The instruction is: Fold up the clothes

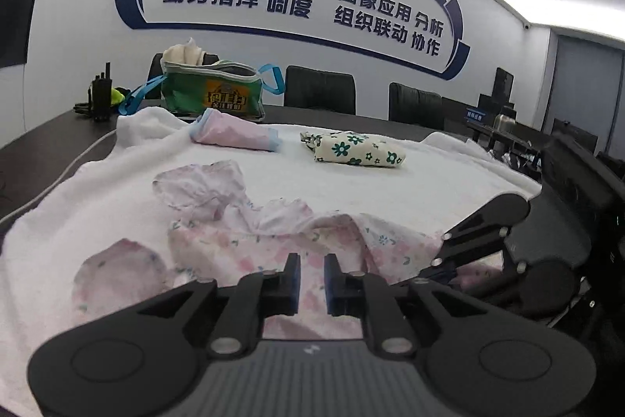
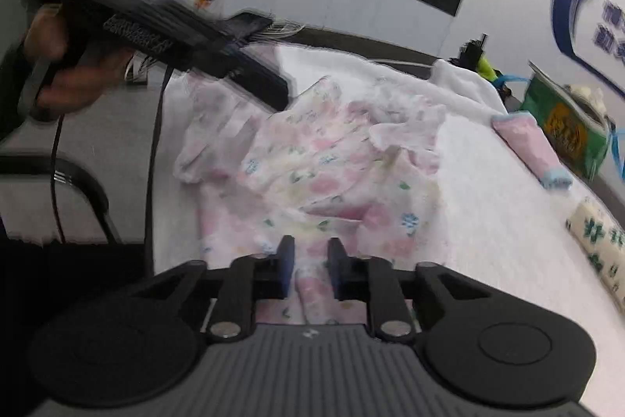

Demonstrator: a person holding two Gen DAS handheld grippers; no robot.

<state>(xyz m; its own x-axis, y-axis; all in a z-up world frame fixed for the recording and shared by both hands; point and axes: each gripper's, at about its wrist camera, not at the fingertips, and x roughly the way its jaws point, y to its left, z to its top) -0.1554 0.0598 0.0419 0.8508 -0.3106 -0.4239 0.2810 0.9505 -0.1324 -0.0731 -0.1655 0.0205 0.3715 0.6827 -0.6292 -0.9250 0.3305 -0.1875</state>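
So far we count two small folded garments [image 1: 353,148] done on the white towel [image 1: 390,190], while the crumpled pink floral garment [image 2: 312,163] lies unfolded, right gripper [image 2: 310,270] pinching its hem, left gripper [image 1: 312,284] nearly closed, seemingly empty.

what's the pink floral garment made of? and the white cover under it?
Pink floral garment: looks like thin, light woven cloth, maybe cotton, matte; it crumples into soft ruffled folds. White cover: looks like thick terry or fleece, matte; fuzzy nap, rounded edges. Fibre type not certain for either.
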